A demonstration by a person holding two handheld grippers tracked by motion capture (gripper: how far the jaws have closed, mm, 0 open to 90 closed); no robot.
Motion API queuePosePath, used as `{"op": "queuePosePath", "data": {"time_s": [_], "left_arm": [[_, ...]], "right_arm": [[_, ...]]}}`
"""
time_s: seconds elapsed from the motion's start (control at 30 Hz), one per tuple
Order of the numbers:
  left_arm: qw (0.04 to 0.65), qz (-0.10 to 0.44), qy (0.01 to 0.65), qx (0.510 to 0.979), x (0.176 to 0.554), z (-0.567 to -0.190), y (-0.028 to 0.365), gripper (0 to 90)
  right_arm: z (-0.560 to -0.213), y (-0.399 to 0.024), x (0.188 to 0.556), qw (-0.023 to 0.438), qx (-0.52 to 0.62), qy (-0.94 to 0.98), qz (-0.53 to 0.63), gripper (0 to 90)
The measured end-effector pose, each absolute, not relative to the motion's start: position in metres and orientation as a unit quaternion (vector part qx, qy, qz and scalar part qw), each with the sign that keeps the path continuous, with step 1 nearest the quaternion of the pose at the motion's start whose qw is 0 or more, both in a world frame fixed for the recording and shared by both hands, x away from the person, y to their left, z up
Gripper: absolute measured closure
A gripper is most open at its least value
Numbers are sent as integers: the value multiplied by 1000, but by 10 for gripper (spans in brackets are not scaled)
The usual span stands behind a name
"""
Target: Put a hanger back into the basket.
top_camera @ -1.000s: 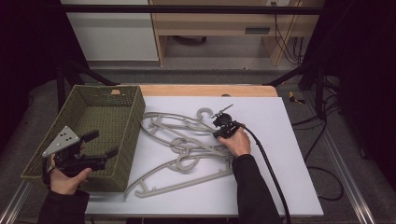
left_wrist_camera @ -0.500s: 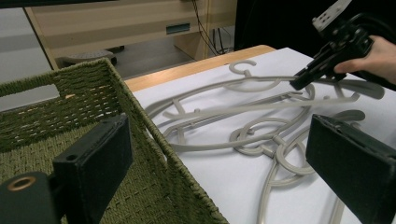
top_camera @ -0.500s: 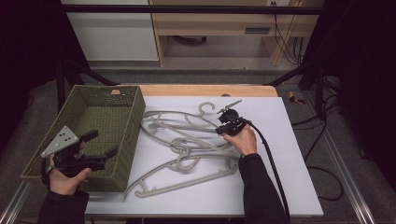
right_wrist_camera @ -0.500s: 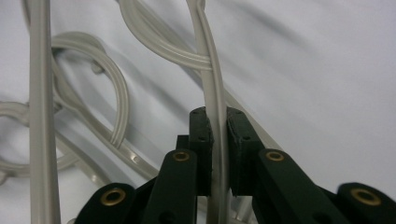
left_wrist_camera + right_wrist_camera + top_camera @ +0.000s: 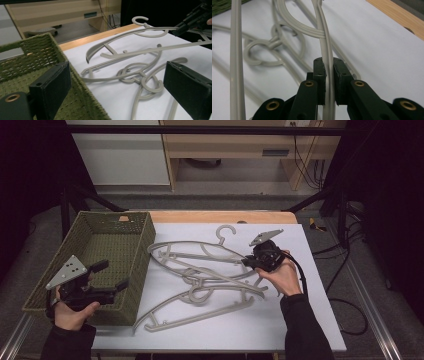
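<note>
While the left gripper (image 5: 111, 275) hangs at the near left corner of the counter (image 5: 310, 320), over the near end of the green woven basket (image 5: 107, 227), its jaws stand wide apart with nothing between them; from the left gripper view the two black pads frame the basket's rim (image 5: 47, 40) on one side and the tangle of hangers on the other. Just to the right of the basket, on the white counter, lie several grey plastic hangers (image 5: 200, 295), crossed over one another so that their hooks interlock near the middle of the heap; one hook (image 5: 226, 232) points toward the far edge, where a strip of bare wood (image 5: 220, 216) shows beyond the white surface. Farther right, the right gripper (image 5: 248, 262) is clamped on the upper hanger (image 5: 200, 256), gripping its thin bar at the right-hand end; in the right gripper view the pads press flat against both sides of that grey bar (image 5: 327, 60), which runs up between them toward a curved loop. That end of the hanger is raised off the counter, as the left gripper view shows it slanting above the others, while the rest of the pile lies flat. A black cable (image 5: 300, 270) trails from the right gripper back along the person's forearm toward the near edge.
</note>
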State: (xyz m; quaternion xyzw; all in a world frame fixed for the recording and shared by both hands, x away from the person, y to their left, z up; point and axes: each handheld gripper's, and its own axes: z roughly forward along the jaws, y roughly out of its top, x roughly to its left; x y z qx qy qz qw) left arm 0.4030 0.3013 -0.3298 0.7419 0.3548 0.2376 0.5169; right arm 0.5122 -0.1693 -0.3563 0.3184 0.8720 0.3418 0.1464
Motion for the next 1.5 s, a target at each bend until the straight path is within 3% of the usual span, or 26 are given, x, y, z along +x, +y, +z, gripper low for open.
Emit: {"op": "queuePosePath", "data": {"time_s": [0.3, 0.6, 0.67, 0.7, 1.07, 1.37, 1.5], "left_arm": [[497, 203, 289, 793, 388, -315, 262, 111], [431, 185, 219, 856, 391, -312, 212, 174], [408, 189, 201, 870, 395, -313, 203, 216], [405, 191, 197, 872, 396, -314, 199, 282], [309, 168, 157, 923, 407, -325, 167, 477], [280, 161, 154, 934, 414, -338, 157, 689], [273, 157, 151, 937, 414, -340, 158, 729]], "right_arm": [[-347, -172, 452, 127, 211, 900, 359, 819], [-340, -171, 431, 113, 158, 906, 377, 819], [-339, -171, 429, 112, 151, 907, 378, 819], [-339, -170, 428, 113, 147, 906, 380, 819], [-336, -163, 426, 106, 126, 915, 368, 819], [-332, -157, 424, 110, 108, 917, 368, 819], [-333, -156, 424, 110, 107, 916, 370, 819]]}}
